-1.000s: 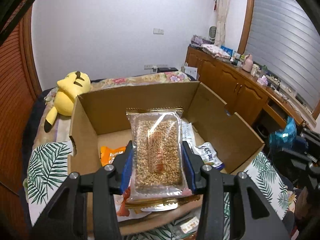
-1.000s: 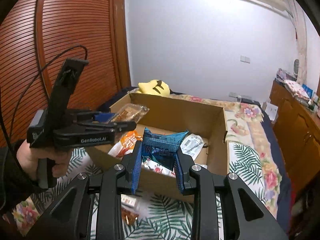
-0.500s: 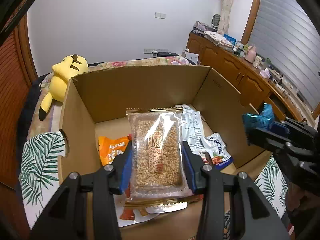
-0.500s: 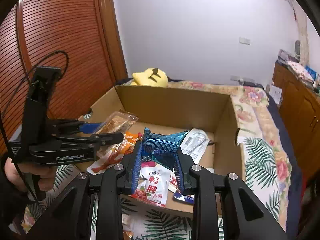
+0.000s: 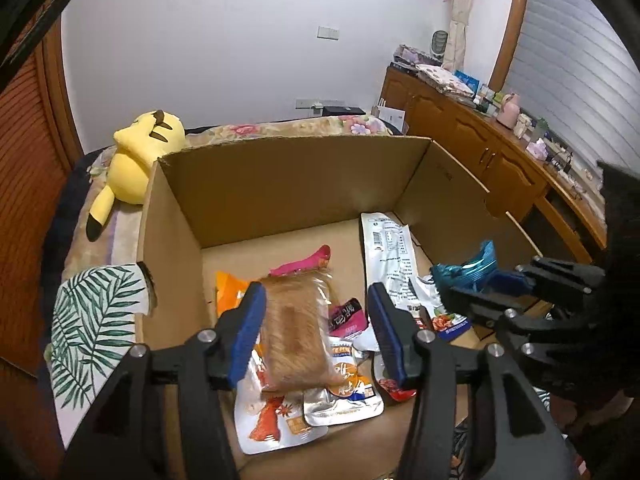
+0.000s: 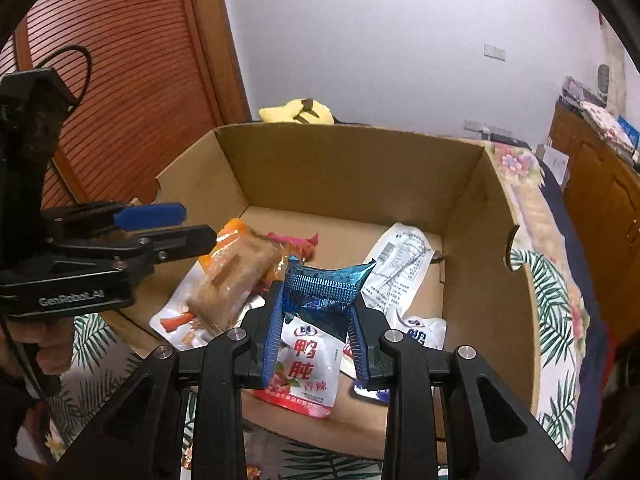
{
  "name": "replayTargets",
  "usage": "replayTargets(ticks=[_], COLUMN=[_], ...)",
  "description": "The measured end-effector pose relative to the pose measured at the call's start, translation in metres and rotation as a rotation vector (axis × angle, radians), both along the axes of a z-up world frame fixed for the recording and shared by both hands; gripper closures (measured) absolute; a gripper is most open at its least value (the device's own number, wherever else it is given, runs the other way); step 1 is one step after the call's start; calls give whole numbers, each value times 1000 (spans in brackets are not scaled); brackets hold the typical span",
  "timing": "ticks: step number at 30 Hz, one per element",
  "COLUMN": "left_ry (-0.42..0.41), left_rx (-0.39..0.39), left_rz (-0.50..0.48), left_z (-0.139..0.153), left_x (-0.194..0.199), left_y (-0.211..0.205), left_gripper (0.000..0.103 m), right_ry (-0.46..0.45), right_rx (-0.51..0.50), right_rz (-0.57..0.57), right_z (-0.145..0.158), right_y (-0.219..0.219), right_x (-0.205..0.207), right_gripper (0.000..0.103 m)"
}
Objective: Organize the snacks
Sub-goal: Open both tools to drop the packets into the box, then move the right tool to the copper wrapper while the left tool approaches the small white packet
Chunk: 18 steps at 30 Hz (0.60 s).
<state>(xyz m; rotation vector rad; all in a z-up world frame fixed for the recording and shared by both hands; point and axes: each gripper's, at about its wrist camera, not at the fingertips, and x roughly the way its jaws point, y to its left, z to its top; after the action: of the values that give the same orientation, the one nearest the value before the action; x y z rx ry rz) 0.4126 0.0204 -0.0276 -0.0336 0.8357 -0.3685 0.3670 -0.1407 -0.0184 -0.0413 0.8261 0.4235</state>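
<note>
An open cardboard box [image 5: 280, 192] [image 6: 340, 168] lies on the bed with several snack packets on its floor. My left gripper [image 5: 316, 300] [image 6: 172, 224] hangs over the box's near left part, and its jaws are opening. A clear grain bar packet [image 5: 298, 332] [image 6: 236, 276] is blurred between them, free of the right pad and dropping onto the packets below. My right gripper [image 6: 320, 300] [image 5: 472, 292] is over the box's near right side. A crumpled blue snack packet [image 6: 326, 286] [image 5: 468, 270] is still pinched between its pads while its jaws begin opening.
A yellow plush toy [image 5: 140, 160] [image 6: 296, 110] lies behind the box. In the box are a long white packet [image 5: 390, 252] [image 6: 400, 268] and a red-and-white pouch [image 6: 308, 364]. The leaf-print bedspread [image 5: 92, 312] surrounds the box, and a wooden cabinet [image 5: 480, 140] lines the right wall.
The left jaws have spread and the grain bar packet has slipped down out of their grip. The right gripper has come forward and down over the box with the blue packet.
</note>
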Motion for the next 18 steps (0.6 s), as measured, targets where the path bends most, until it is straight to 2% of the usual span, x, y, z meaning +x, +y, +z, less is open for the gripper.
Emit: replayTargets(ticks=[2,3,4,5,11,16,18], left_ry=[-1,-3,-11,-19,-62,-105,-130], left_rx=[-6,-3,-4,-8,-31,-30,-18], left_rz=[7,9,9,6,-9,-10,-8], left_z=[1,1,2,4,19,31,36], left_x=[-1,-2,-4,-6,-22,-41,-51], left_y=[3,3,4,5,10,15,16], left_gripper=[47,46,46,45,40,28,27], right_ry=[6,9,8,3,-31,-77,-99], right_rx=[7,9,10,14,42,70,73], right_rz=[-10,-14,-19,-23,-32,-43,-42], right_z=[-2,-3,-3,-2,8,21,26], right_y=[-1,-2,-2,-2,-5,-11,-12], right_x=[1,1,0,-1,-12,-42,-57], right_gripper=[70,66,51,43,43,43,43])
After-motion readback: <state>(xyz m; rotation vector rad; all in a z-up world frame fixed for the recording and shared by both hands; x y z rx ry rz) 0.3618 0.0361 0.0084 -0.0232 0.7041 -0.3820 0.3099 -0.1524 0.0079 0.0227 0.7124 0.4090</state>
